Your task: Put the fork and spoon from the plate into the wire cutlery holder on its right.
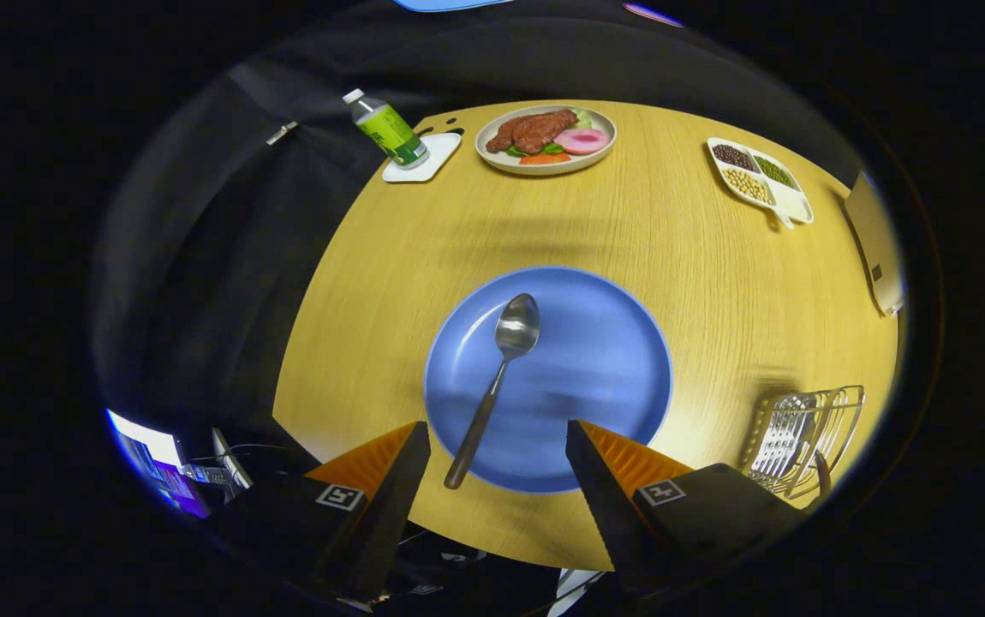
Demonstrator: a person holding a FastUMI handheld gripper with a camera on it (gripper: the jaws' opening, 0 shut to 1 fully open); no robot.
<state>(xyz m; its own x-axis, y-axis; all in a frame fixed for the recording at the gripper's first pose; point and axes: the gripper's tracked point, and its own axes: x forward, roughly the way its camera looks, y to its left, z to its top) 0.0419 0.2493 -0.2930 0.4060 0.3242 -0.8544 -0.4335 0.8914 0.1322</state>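
A blue plate (604,360) lies on the round wooden table, just ahead of my fingers. A metal spoon (497,377) rests on it, bowl away from me, its dark handle reaching over the plate's near rim between my fingertips. My gripper (497,433) hovers above the plate's near edge, open, with nothing held. The wire cutlery holder (805,441) stands to the right of the plate, beside my right finger; a dark handle leans out of it at its near side.
Beyond the plate sit a dish of meat and vegetables (546,137), a green-labelled bottle (388,130) on a white coaster, and a divided white tray of beans (758,178). A flat tan object (878,244) lies at the table's right edge.
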